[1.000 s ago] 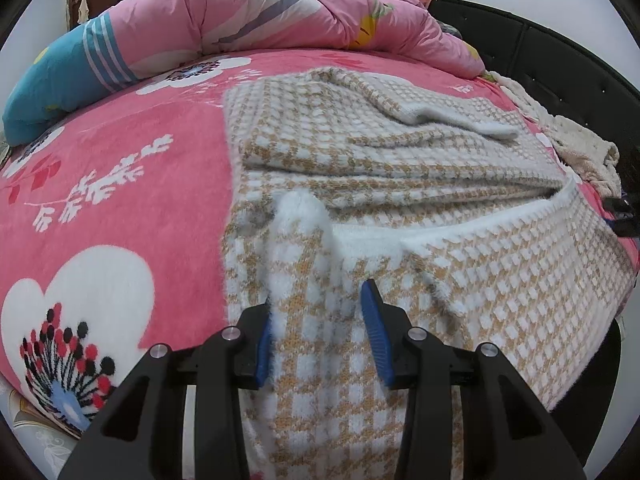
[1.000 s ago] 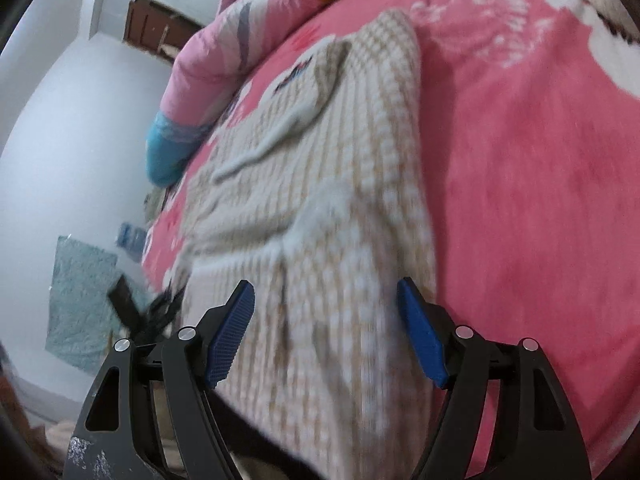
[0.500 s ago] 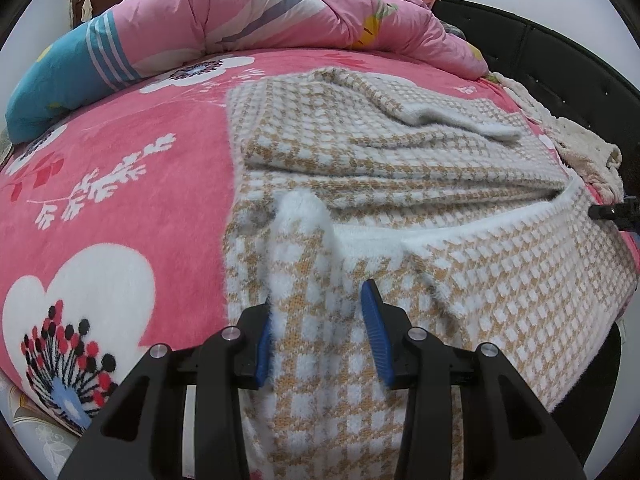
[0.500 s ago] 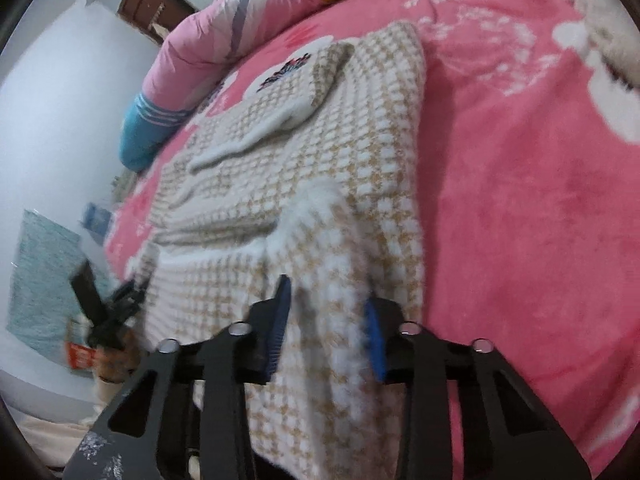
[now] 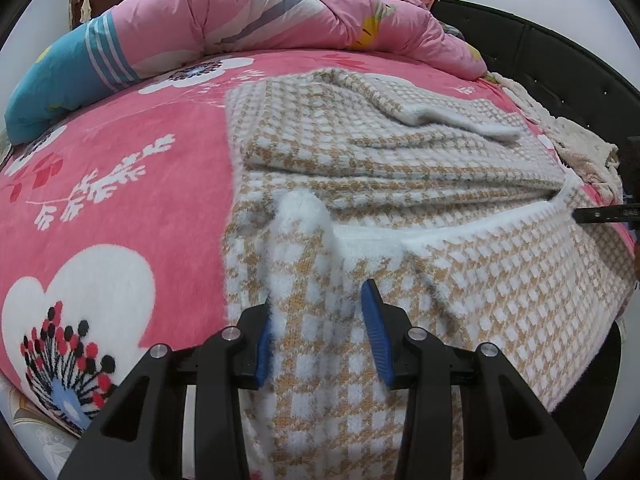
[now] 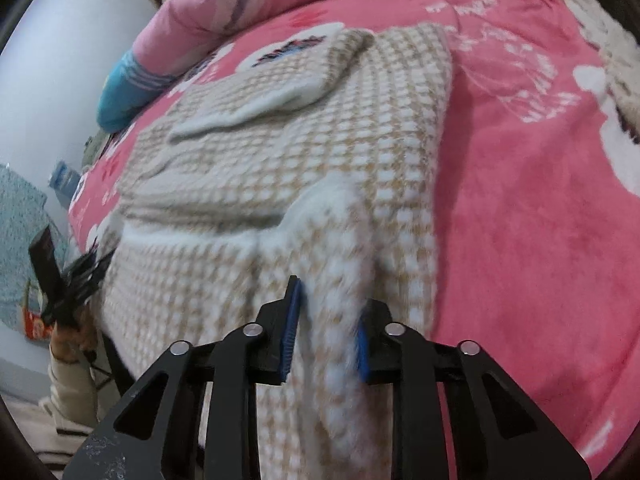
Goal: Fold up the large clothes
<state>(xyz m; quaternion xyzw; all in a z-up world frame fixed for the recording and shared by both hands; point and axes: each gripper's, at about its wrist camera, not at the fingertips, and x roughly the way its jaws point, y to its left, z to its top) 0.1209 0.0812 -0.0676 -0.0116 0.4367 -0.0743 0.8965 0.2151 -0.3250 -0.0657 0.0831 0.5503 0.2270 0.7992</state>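
A large fuzzy knit sweater [image 5: 400,168], checked in tan and white squares, is lying partly folded on a plush pink bedspread [image 5: 120,208] printed with white hearts and flowers. Its near part is hanging over the bed's near edge, while a sleeve with a soft white cuff is lying flat across the far part. A furry white hem is running across the middle of the garment, raised into a ridge at each side.

The left gripper [image 5: 320,332], black with ribbed blue pads, is gripping the raised fold at the sweater's left near corner; the cloth is bunching between its pads and rising into a rounded white hump just beyond them. The right gripper [image 6: 326,332] is doing the same at the right near corner. Its jaws have just been closing, and its pads are now pressing on a thick tube of the checked knit, which is bulging up beyond them. The right wrist view is blurred by motion.

At the far side of the bed a puffy, smooth pink quilt [image 5: 280,12] with a blue striped end is lying heaped. A lacy cream cloth [image 5: 576,148] is lying crumpled at the far right, against a black padded bed frame [image 5: 540,52]. In the right wrist view a cream sleeve [image 6: 72,384] is showing below the left gripper.
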